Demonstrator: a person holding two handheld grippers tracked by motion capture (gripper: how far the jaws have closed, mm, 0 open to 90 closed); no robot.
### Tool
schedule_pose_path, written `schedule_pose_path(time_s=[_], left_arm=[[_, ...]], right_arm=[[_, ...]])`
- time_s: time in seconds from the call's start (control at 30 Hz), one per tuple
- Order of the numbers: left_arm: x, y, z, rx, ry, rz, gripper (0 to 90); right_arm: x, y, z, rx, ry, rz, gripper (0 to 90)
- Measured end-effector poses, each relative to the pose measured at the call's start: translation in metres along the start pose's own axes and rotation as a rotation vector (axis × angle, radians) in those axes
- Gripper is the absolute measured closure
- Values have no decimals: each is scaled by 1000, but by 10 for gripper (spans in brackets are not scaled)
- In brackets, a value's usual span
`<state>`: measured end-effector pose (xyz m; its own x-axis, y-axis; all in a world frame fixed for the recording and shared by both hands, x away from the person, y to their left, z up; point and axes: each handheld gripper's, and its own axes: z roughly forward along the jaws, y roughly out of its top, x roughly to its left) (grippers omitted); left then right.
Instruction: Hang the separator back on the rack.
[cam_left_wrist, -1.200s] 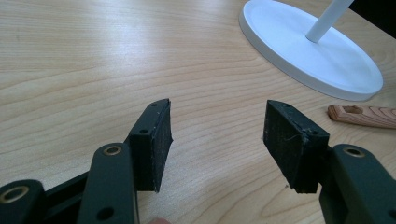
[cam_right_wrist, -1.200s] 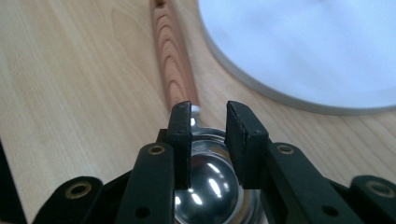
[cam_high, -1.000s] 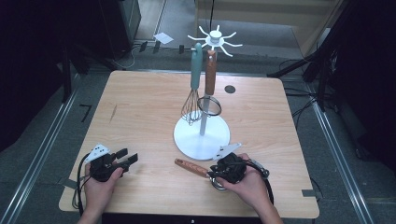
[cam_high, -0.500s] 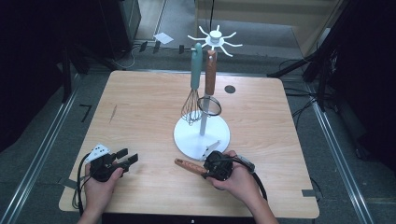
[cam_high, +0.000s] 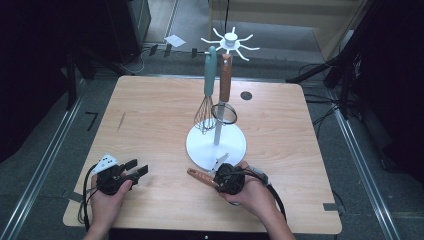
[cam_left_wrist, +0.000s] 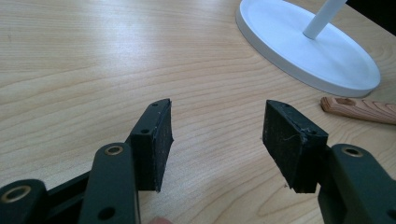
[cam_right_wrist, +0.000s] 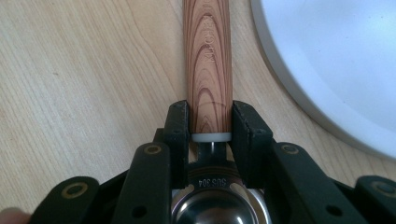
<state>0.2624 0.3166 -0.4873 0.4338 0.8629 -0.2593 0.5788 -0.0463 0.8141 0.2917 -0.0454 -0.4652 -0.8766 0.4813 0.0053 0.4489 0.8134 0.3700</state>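
Note:
A utensil with a wood-grain handle (cam_right_wrist: 208, 70) and a steel bowl lies flat on the table beside the white stand base (cam_right_wrist: 336, 60). My right gripper (cam_right_wrist: 210, 126) is shut on the lower end of that handle, one jaw on each side. From above, the wooden handle (cam_high: 200, 176) sticks out left of my right gripper (cam_high: 218, 181), near the table's front edge. My left gripper (cam_high: 134, 170) rests at the front left. In the left gripper view, my left gripper (cam_left_wrist: 217, 135) is open with bare table between its jaws. The wooden handle (cam_left_wrist: 359, 108) shows at far right.
A white utensil stand (cam_high: 216, 145) rises mid-table, with hooks at its top (cam_high: 230, 42). A teal-handled whisk (cam_high: 209, 80) and a wooden-handled strainer (cam_high: 225, 82) hang from it. A dark round spot (cam_high: 245, 95) marks the table's far right. The stand base (cam_left_wrist: 299, 51) lies ahead of the left gripper.
My right hand and gripper have shifted a little to the left along the utensil toward its wooden handle. The left gripper has stayed in place.

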Motion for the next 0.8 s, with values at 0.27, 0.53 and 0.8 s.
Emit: schedule_pose_path(time_s=[0.27, 0.53, 0.8], left_arm=[[1, 0, 0, -3, -4, -6, 431], [1, 0, -1, -13, 5, -6, 415], [0, 0, -3, -55, 27, 11, 295]], right_arm=[[0, -6, -1, -34, -4, 26, 715], [-4, -19, -13, -126, -21, 62, 715], [-12, -35, -26, -224, -75, 116, 715]])
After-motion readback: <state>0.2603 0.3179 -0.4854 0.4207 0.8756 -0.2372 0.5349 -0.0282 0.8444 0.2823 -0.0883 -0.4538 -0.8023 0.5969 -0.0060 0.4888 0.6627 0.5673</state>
